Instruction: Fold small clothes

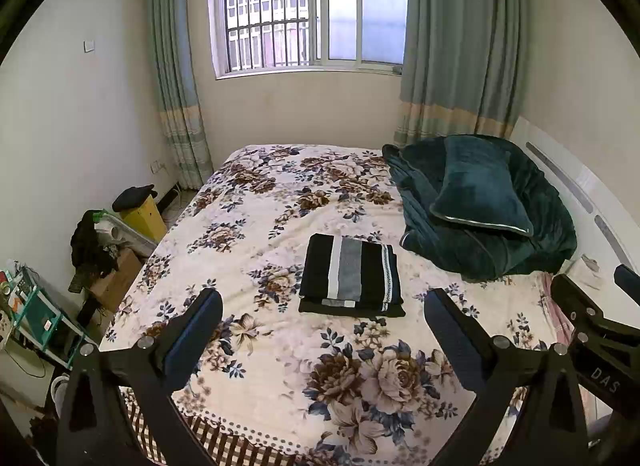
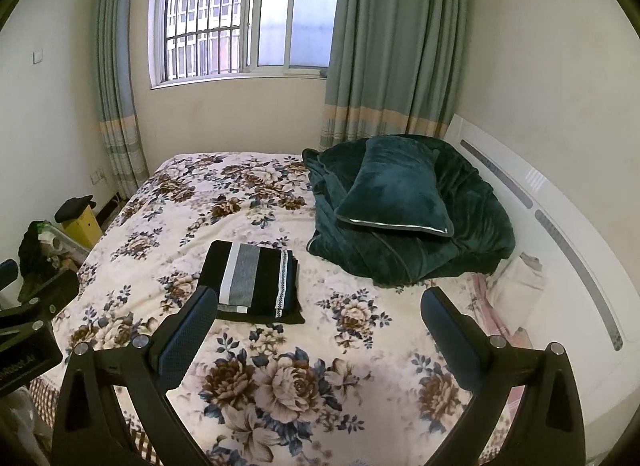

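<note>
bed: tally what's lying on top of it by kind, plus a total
Folded striped garment: 1
Dark green pillow: 1
Dark green blanket, bunched under the pillow: 1
Pale cloth by the headboard: 1
Total: 4, all on the floral bedspread. Neither gripper, left or right, holds any of them; both are open.

Teal pillow [image 2: 396, 189] atop crumpled teal blanket [image 2: 472, 225] on floral bedspread [image 2: 280, 366].

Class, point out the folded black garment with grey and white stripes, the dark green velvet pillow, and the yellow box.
Folded black striped garment [image 1: 351, 272], left wrist view, its grey stripe.
Dark green velvet pillow [image 2: 394, 189], right wrist view, centre face.
Yellow box [image 1: 144, 217], left wrist view, front side.
</note>
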`<state>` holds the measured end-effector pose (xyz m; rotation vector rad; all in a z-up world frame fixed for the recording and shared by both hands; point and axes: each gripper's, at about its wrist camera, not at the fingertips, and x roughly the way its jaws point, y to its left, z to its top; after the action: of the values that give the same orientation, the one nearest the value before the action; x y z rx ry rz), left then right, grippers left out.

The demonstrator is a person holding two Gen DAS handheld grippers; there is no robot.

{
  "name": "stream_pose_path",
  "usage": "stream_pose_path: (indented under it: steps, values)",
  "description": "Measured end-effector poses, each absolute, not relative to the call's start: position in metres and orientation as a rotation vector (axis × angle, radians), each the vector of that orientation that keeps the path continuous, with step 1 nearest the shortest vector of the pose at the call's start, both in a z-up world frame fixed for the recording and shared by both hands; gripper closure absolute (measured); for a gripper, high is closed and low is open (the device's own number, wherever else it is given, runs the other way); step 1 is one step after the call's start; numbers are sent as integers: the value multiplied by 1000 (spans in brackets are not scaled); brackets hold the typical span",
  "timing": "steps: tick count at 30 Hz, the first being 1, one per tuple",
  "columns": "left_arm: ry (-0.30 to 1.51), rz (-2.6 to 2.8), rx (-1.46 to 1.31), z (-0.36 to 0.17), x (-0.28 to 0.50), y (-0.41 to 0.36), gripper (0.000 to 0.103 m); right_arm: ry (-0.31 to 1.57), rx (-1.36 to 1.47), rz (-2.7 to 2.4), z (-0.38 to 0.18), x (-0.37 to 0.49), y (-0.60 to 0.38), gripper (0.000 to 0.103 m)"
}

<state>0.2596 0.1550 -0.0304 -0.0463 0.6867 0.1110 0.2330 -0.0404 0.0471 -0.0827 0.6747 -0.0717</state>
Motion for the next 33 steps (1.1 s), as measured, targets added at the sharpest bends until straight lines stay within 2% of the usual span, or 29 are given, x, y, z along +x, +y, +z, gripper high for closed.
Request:
stream_pose_path:
  steps: [33]
  values:
    - [682, 107, -52, -29, 252, 147, 0, 675, -86, -54, 41, 223, -32, 0]
